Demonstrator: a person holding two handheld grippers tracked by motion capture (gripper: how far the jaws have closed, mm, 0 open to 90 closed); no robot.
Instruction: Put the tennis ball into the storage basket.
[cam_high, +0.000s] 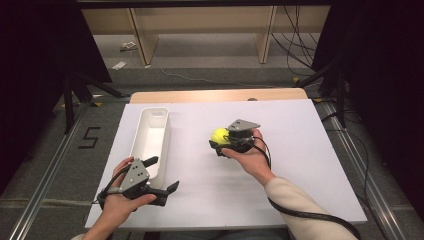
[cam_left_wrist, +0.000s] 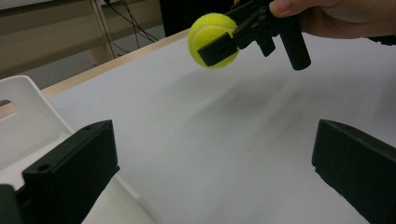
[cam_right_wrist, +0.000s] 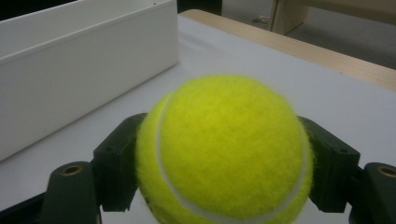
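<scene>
Gripping a yellow tennis ball at the centre of the frame, my right tongs hold it clear of the white bench, the two black jaws pressed against opposite sides of the felt. In the right gripper view the ball bulges between those jaws, its white seam curving down the left side, and the white bin runs across the upper left of that frame. In the high view the same bin is a long, narrow tub left of centre, its long axis running from the near edge of the bench toward the far edge.

My left tongs sit at the lower left of the high view, jaws spread wide and holding nothing, close against the near end of the bin. From their own camera the ball hangs at the upper centre, clamped in the right tongs, with the bin's end wall at the left edge.

What the coming move turns on, as I judge it: the bin lies to the left of the ball across a strip of bare bench, so the right hand must carry the ball leftward over the bin's long side wall before letting go. The left tongs are nearer the bin but empty.
</scene>
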